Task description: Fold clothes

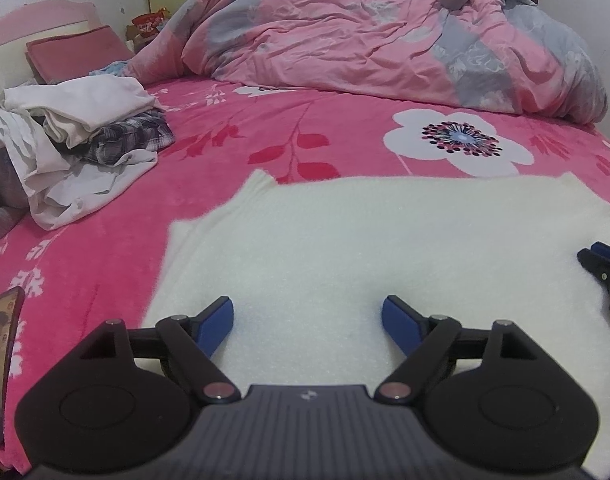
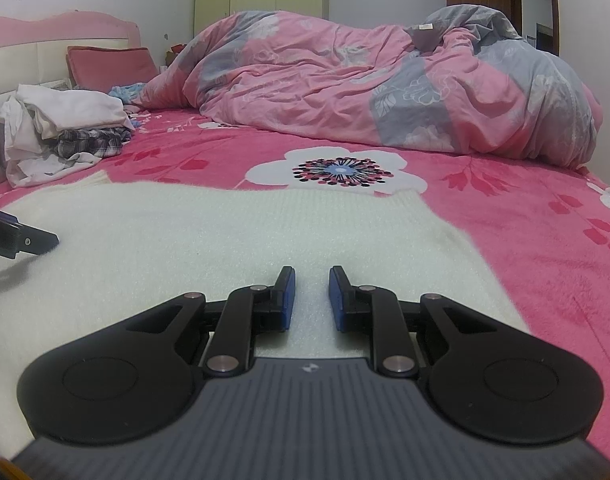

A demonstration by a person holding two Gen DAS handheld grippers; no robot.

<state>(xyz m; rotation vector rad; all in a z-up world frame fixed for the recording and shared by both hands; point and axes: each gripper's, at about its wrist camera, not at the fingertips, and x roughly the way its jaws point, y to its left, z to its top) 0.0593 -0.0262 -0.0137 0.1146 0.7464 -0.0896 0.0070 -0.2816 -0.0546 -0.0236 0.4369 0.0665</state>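
Left tongs: blue pads spread wide, released, low over the knit.
Right tongs: narrow gap, gripping nothing.
White sweater: fuzzy knit, flat on the bed.
Bedspread: plush pink floral.
Clothes pile: crumpled, left.

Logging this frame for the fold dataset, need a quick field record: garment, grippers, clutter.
garment: white sweater, spread flat on the pink blanket
left gripper: open wide, over the sweater, holding nothing
right gripper: narrow gap, over the sweater, holding nothing
clothes pile: far left, apart from the sweater
duvet: bunched at the far side
phone: left edge, screen lit
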